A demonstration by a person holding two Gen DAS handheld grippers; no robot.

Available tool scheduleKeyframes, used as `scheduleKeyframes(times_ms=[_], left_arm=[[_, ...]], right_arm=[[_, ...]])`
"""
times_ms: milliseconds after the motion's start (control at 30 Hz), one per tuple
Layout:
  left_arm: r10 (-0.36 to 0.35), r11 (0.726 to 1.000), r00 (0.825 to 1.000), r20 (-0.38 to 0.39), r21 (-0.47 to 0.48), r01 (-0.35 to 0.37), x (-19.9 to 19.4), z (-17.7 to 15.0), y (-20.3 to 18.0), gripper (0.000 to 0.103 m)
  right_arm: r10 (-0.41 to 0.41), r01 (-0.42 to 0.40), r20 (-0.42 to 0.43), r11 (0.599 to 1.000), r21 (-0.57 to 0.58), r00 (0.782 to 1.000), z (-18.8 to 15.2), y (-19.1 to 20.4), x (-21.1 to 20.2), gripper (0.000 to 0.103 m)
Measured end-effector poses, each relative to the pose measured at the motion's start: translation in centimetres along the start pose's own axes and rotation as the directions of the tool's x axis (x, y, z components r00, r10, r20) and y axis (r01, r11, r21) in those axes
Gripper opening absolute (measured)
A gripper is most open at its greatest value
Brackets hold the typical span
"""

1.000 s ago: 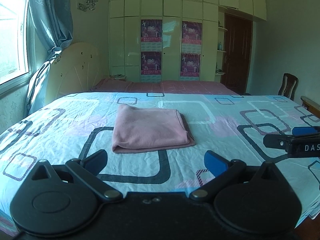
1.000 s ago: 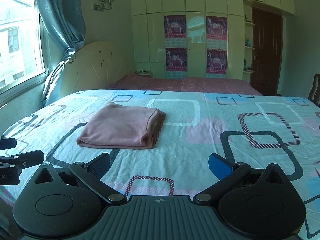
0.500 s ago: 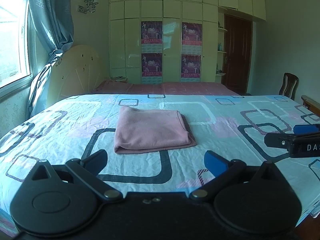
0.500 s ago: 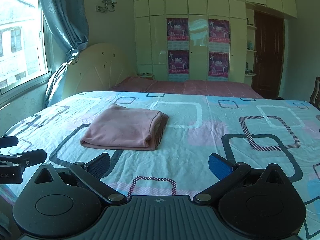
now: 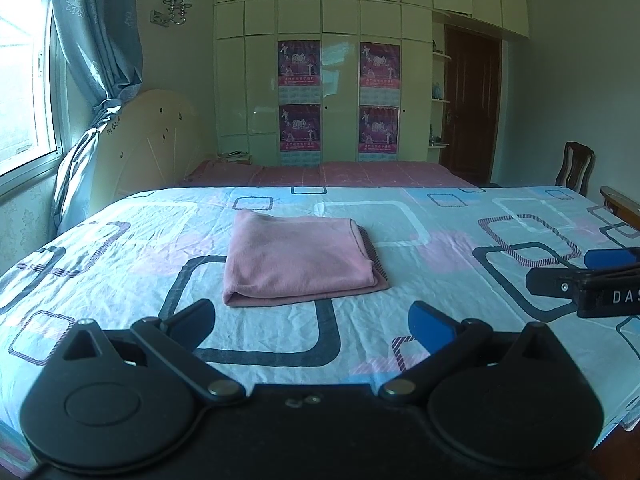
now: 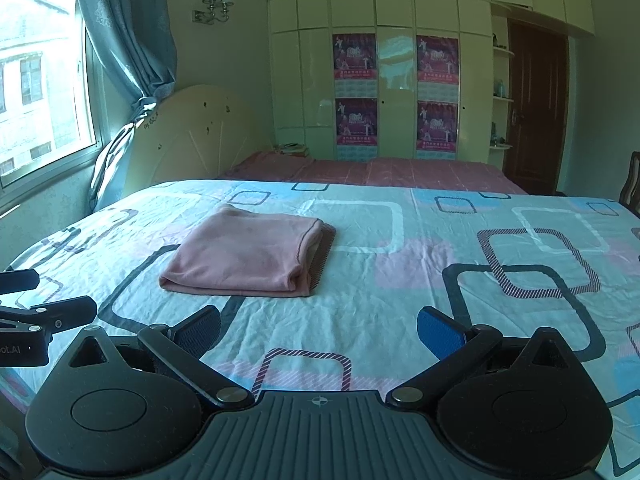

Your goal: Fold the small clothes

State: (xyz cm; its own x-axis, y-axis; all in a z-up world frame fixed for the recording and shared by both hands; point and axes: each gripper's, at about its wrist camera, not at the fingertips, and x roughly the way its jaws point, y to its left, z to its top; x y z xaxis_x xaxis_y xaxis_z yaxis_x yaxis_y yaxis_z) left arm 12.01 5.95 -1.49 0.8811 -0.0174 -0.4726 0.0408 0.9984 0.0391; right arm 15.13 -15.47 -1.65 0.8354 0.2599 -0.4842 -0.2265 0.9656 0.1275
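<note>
A pink garment (image 5: 300, 258) lies folded into a neat rectangle on the patterned bed sheet (image 5: 440, 248); a striped dark edge shows along its right side. In the right wrist view the same pink garment (image 6: 248, 258) sits ahead and to the left. My left gripper (image 5: 310, 318) is open and holds nothing, hovering just short of the garment's near edge. My right gripper (image 6: 318, 330) is open too, well back from the cloth and to its right. Each gripper shows at the edge of the other's view: the right gripper (image 5: 596, 280) and the left gripper (image 6: 40, 316).
The bed (image 6: 440, 288) fills the foreground, with a cream headboard (image 6: 192, 132) at the far left by a window and blue curtain (image 6: 132, 48). A second bed with a pink cover (image 5: 340, 172) lies behind. A wooden chair (image 5: 576, 166) stands at the right, near a dark door (image 5: 470, 108).
Both grippers have drawn back and risen slightly, so the garment sits a little farther away in both views. The garment itself has not moved. Both grippers stay open.
</note>
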Motion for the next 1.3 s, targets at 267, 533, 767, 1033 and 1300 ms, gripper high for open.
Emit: scheduleKeyframes(times_ms=[267,533,767,1033,1300], left_arm=[[0.002,1.000,1.000,0.000,0.001,-0.002,0.05,-0.03,-0.06,0.102],[-0.003,1.000,1.000,-0.001,0.001,0.003,0.02,-0.05,-0.22,0.102],[-0.005,1.000,1.000,0.003,0.008,0.005,-0.06,0.11,-0.47,0.102],[0.000,1.000,1.000,0.008,0.020,0.000,-0.13,0.49,-0.71,0.102],[0.006,1.000,1.000,0.004,0.028,-0.006,0.01,0.54,-0.60,0.102]], right_arm=[[0.002,-0.002,0.000,1.000,-0.002,1.000,-0.02,-0.03,0.05,0.103],[0.002,-0.002,-0.001,1.000,-0.008,1.000,-0.08,-0.31,0.04,0.103],[0.007,-0.007,0.001,1.000,-0.020,1.000,-0.06,-0.65,-0.18,0.103],[0.014,-0.013,0.008,1.000,-0.026,1.000,0.13,-0.92,-0.27,0.103],[0.019,-0.018,0.004,1.000,-0.024,1.000,0.13,-0.84,-0.11,0.103]])
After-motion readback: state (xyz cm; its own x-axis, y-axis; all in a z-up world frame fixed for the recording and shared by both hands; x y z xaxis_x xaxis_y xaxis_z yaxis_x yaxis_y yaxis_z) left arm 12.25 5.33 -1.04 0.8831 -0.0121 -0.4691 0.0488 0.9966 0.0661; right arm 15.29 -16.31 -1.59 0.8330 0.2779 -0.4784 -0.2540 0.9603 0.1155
